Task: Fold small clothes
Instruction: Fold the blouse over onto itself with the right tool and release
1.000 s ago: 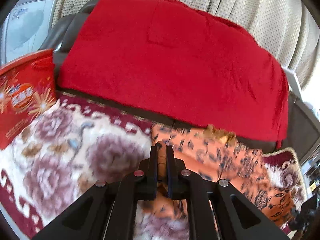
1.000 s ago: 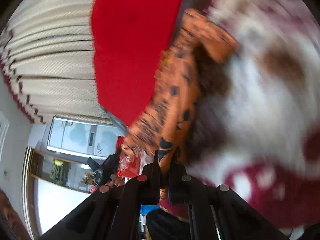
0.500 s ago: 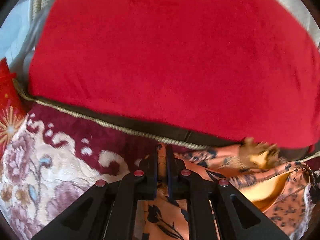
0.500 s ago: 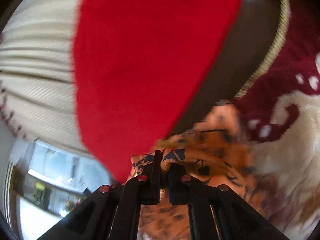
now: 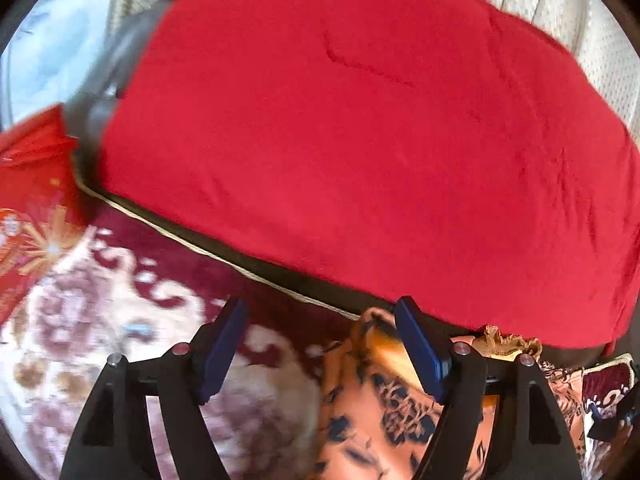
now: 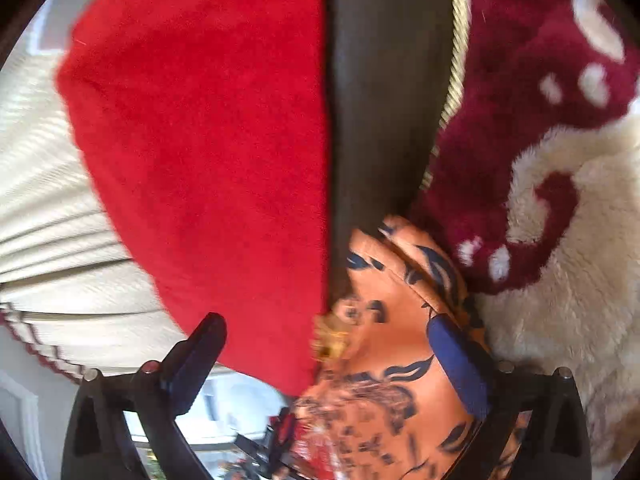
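An orange garment with a dark leaf print (image 5: 376, 404) lies on the plush rug, its far edge close to the sofa back. My left gripper (image 5: 320, 312) hangs over that edge with its jaws opening; the cloth lies loose below the right finger and no pad presses it. In the right wrist view the same garment (image 6: 392, 320) sits between the spread fingers of my right gripper (image 6: 324, 326), whose jaws are opening too. The view is rolled on its side. The blue right pad (image 6: 460, 364) lies against the cloth without pinching it.
A red blanket (image 5: 360, 140) drapes the dark sofa back (image 6: 380, 100) just beyond the garment. The maroon and cream floral rug (image 5: 120, 320) covers the seat. A red printed bag (image 5: 28, 216) stands at the left. Cream curtains (image 6: 48, 220) hang behind.
Both grippers were shut on the orange garment and carried it toward the sofa back. Now both have let go and stand wide, and the garment rests on the rug.
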